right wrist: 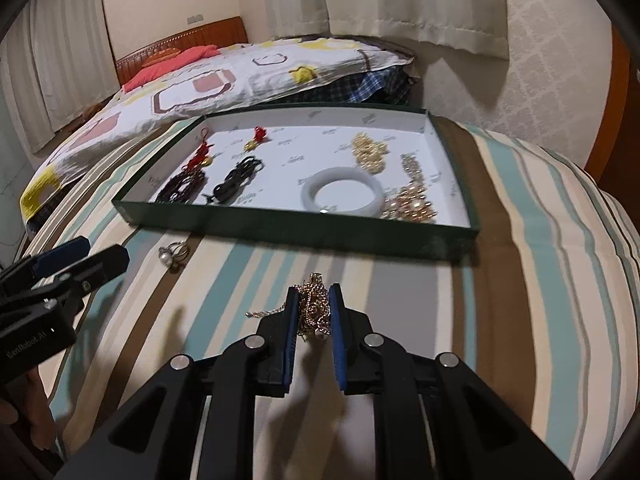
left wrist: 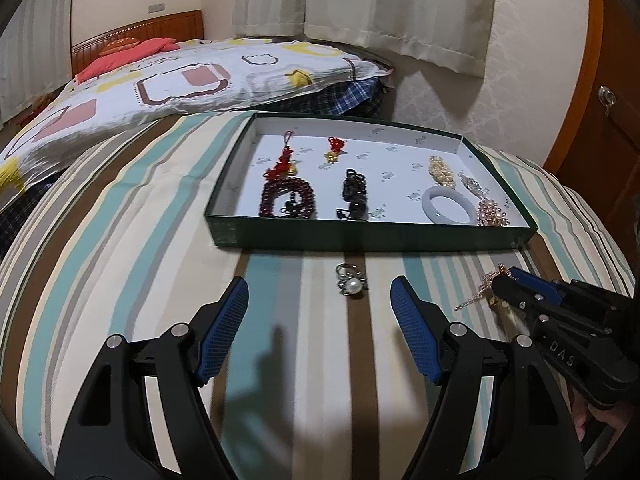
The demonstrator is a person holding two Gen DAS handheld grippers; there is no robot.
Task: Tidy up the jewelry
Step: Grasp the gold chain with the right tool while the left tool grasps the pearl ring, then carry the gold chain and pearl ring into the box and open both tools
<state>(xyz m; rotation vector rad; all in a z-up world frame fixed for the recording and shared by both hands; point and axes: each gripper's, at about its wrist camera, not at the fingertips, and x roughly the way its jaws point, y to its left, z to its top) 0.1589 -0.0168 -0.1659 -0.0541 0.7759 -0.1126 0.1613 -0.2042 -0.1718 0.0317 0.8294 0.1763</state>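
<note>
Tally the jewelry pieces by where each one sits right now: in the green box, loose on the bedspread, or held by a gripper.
In the green box: 8
Loose on the bedspread, pearl ring: 1
Held in the right gripper, gold chain: 1
Total: 10

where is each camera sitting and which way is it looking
Left wrist view: sits on the left tongs, looking forward and down along their open fingers at the pearl ring on the striped bedcover, green box beyond; the right tongs enter from the right.
Right wrist view: sits on the right tongs, shut on a gold chain, facing the same box; the left tongs and a hand show at the left.
Shared: box, ring, bedcover, chain, curtains.
</note>
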